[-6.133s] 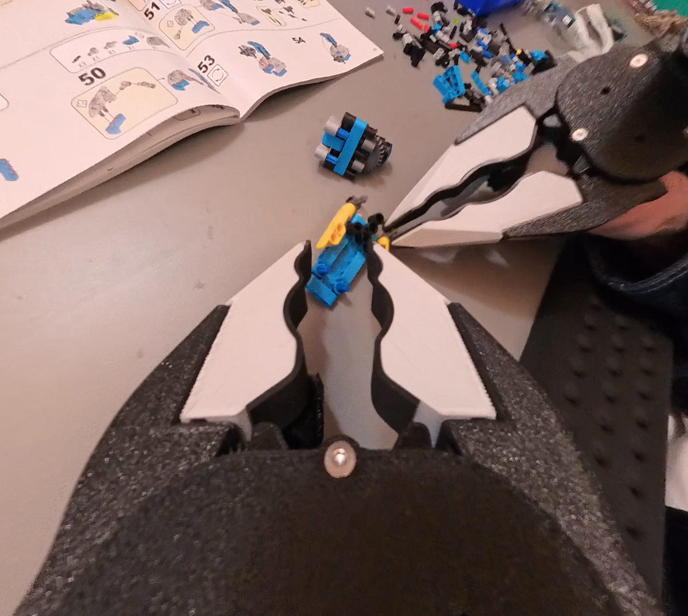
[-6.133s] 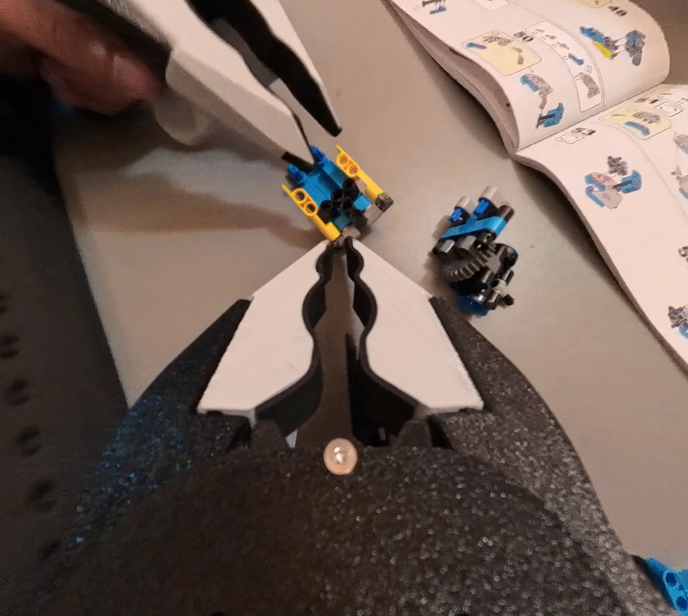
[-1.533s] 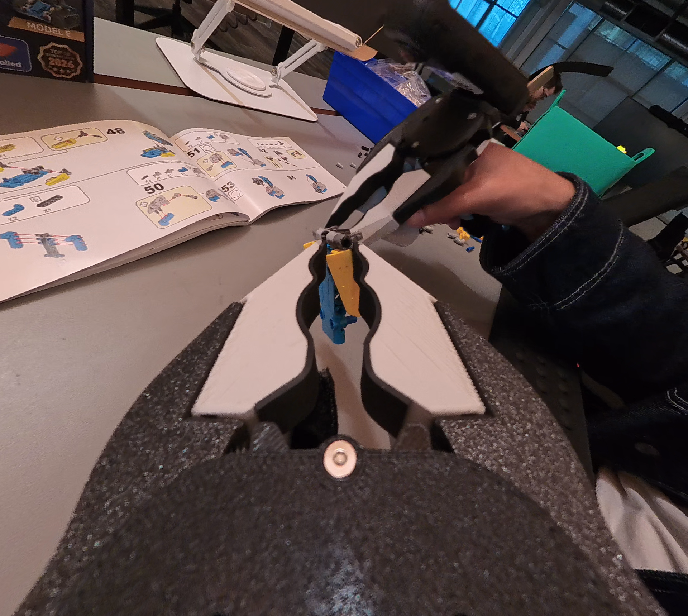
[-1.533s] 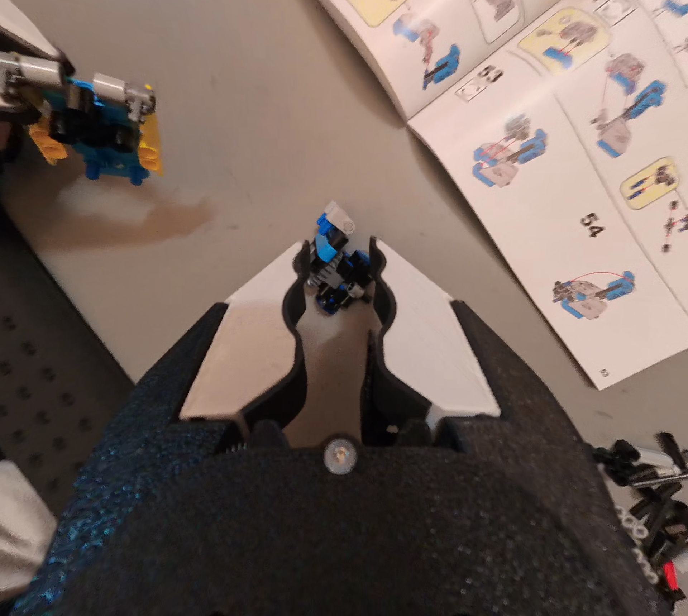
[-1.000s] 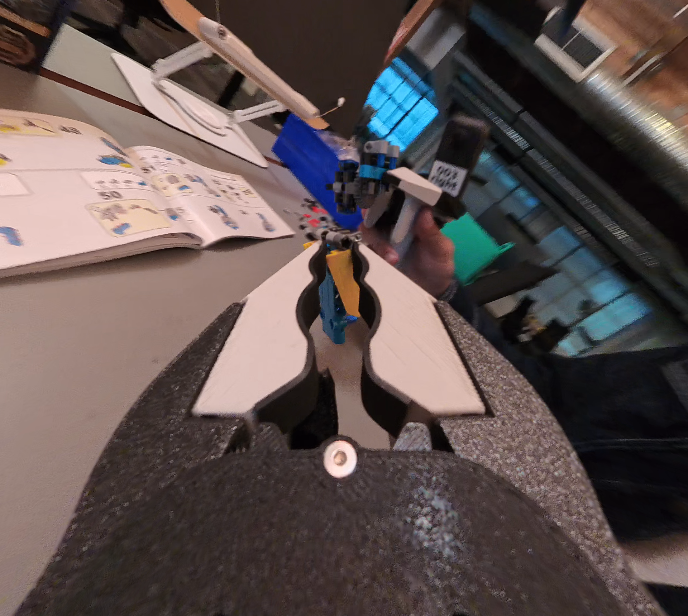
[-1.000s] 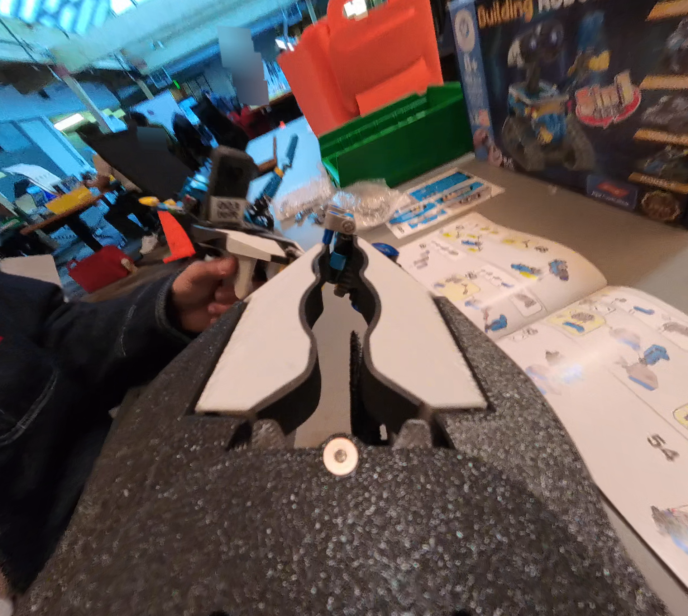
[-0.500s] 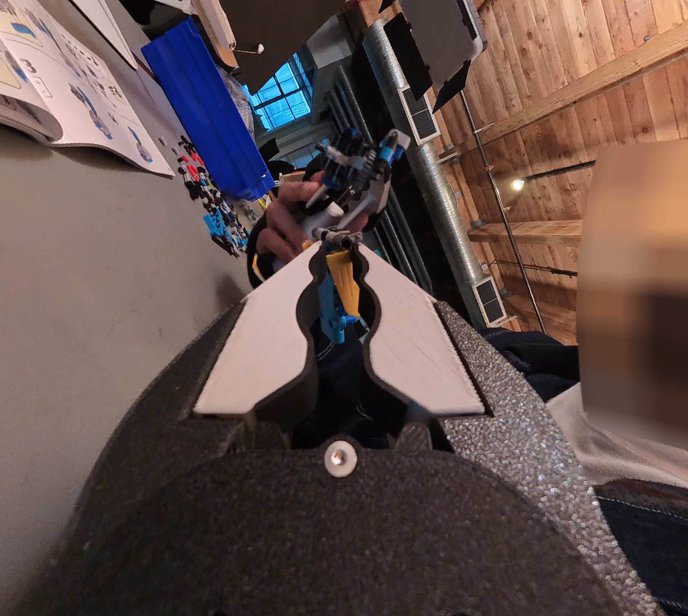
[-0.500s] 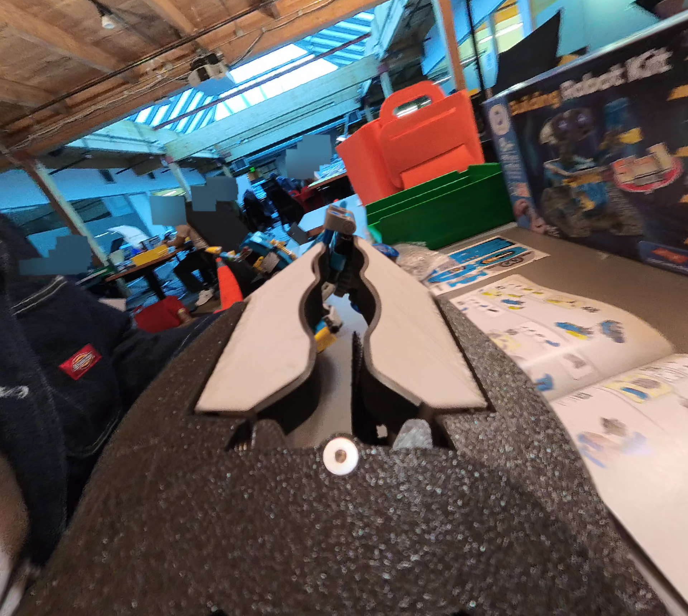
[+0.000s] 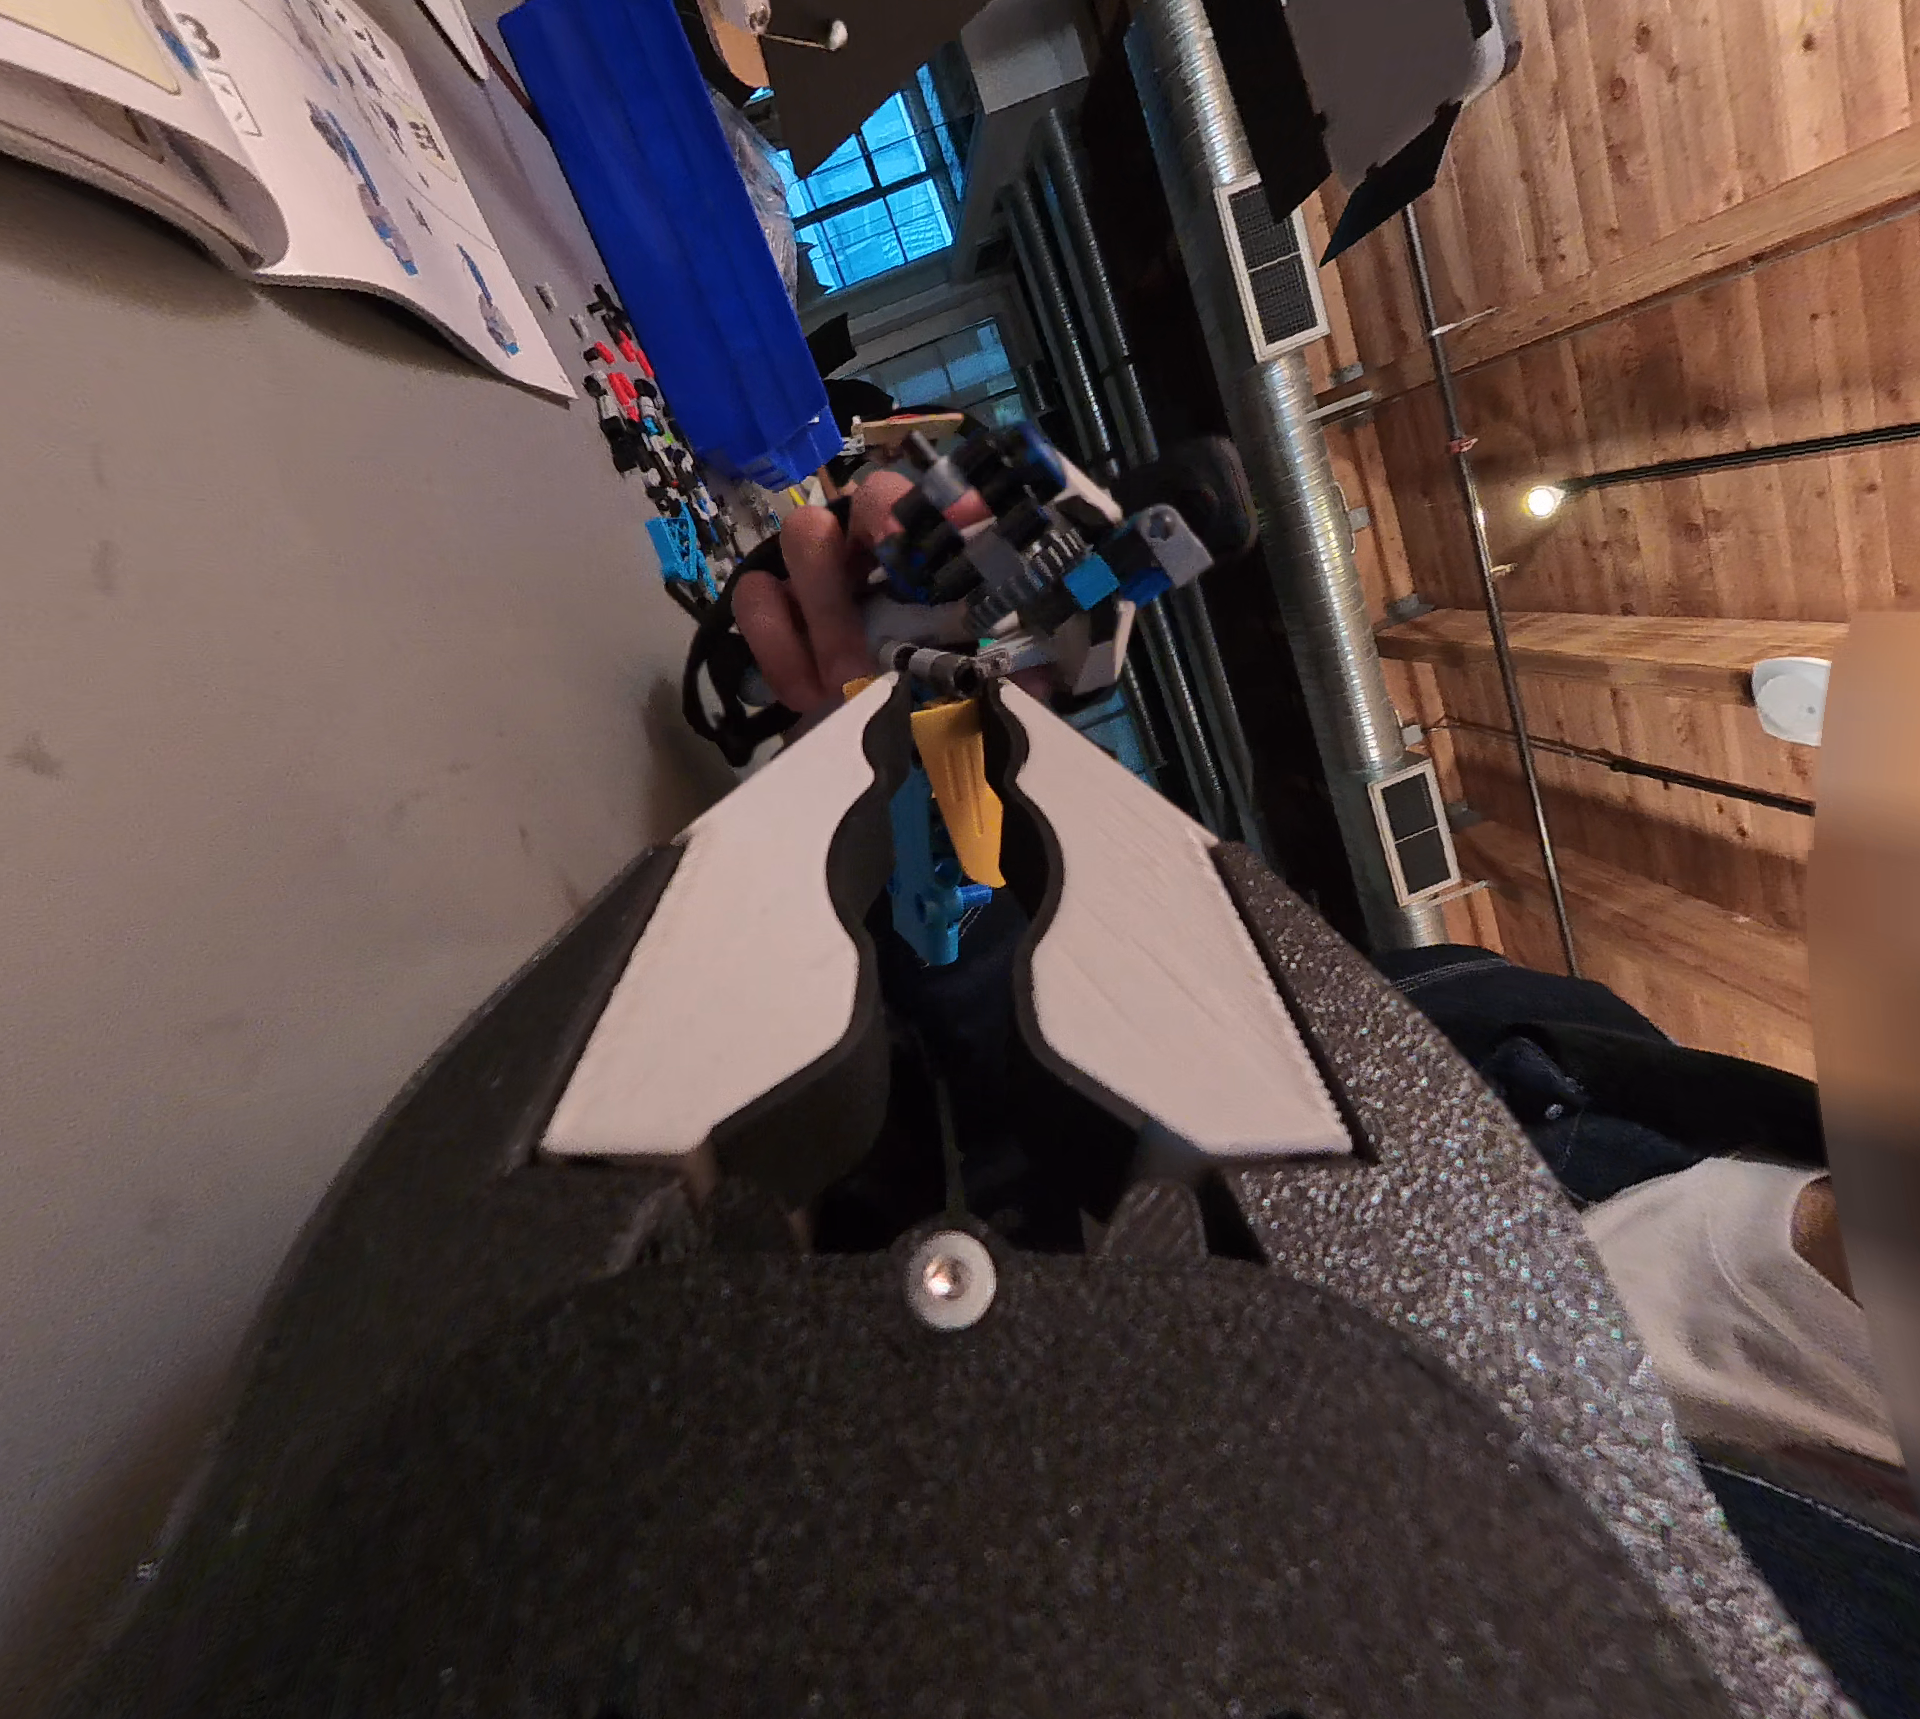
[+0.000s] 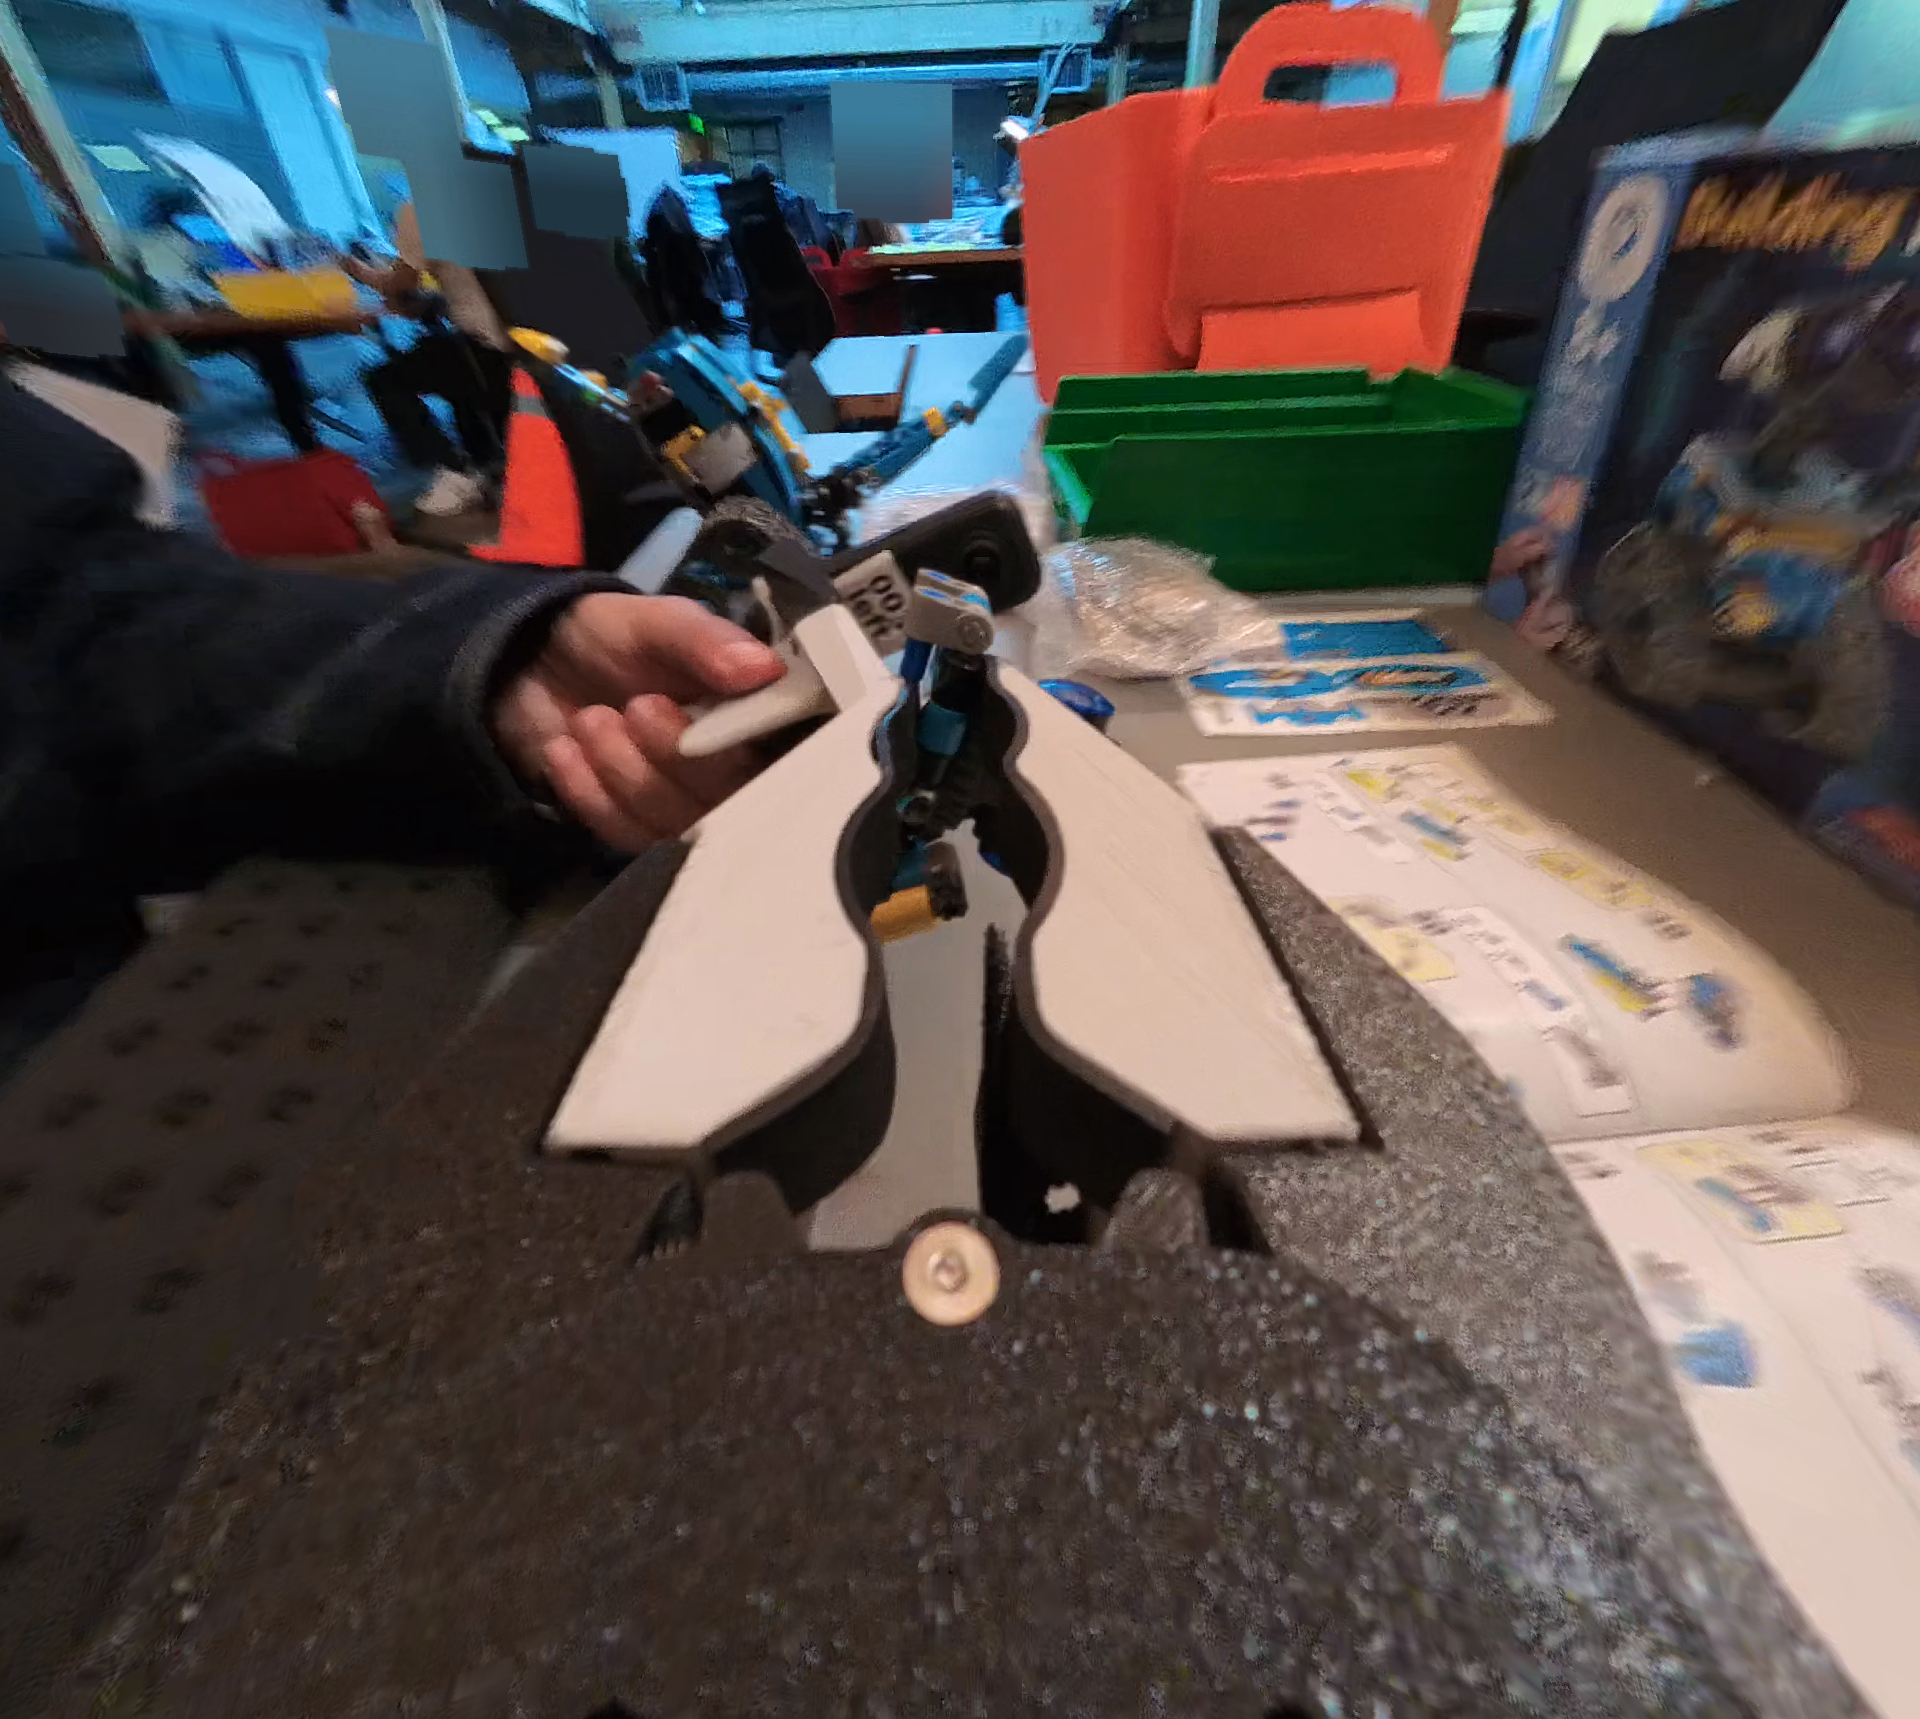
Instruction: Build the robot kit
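Note:
My left gripper is shut on a blue-and-yellow brick assembly, held up off the grey table. Just beyond its tips is my right gripper, held by a hand, with a black, grey and blue gear assembly close to or touching the left one. In the right wrist view, my right gripper is shut on that gear assembly. A yellow piece shows low in the gap between its fingers. The left gripper's white finger and the hand holding it are just to the left.
An open instruction booklet lies on the table; it also shows in the left wrist view. A blue bin and loose small parts sit farther off. A green bin, an orange bag, a kit box and a plastic bag stand at the back. Left and right tips are no more than a few centimetres apart.
Both grippers took an assembly off the table and lifted it. Over the last second they tilted and the two assemblies came close together in the air.

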Tool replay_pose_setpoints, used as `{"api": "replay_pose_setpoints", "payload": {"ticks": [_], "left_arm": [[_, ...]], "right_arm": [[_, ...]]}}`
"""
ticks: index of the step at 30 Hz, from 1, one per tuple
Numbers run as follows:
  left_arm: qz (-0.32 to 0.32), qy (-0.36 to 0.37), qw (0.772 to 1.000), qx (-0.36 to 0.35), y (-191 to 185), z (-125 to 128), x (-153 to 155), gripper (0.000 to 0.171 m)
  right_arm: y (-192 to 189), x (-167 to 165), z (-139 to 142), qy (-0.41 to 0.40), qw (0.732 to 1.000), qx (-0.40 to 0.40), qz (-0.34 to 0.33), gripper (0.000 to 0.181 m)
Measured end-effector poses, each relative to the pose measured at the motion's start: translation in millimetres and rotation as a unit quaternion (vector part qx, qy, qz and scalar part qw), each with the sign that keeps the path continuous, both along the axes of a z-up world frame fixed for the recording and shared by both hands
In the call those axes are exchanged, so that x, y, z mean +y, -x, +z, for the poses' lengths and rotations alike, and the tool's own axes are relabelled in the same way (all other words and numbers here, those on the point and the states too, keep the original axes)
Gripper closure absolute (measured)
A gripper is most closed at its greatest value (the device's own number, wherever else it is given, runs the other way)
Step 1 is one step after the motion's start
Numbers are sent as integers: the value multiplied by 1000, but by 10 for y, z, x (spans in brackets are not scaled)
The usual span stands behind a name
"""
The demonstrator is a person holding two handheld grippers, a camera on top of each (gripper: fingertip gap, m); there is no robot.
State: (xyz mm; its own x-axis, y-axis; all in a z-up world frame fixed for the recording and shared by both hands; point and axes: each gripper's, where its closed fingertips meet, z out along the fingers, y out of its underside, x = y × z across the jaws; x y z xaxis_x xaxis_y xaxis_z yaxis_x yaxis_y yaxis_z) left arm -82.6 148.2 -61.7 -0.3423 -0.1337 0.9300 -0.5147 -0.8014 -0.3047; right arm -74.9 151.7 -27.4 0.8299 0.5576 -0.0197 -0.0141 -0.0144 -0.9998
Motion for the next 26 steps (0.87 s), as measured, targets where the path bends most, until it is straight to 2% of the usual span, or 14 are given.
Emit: {"api": "replay_pose_setpoints", "payload": {"ticks": [2,5,8,11,18,26], "left_arm": [[1,-1,1000,7,-2,-25,8,160],[0,0,1000,6,2,-23,6,160],[2,6,1000,10,-3,-38,26,160],[-1,14,1000,6,6,-18,26,160],[-17,79,997,-20,45,107,40,159],[-19,103,994,-29,55,144,59,159]], "right_arm": [[65,-7,-15,-26,999,-47,0,170],[103,-21,-36,-20,999,-39,17,170],[75,-21,-58,-33,996,-80,4,170],[83,-14,-32,-37,997,-67,5,170],[73,-32,91,-57,998,18,22,170],[42,12,165,-79,996,36,2,170]]}}
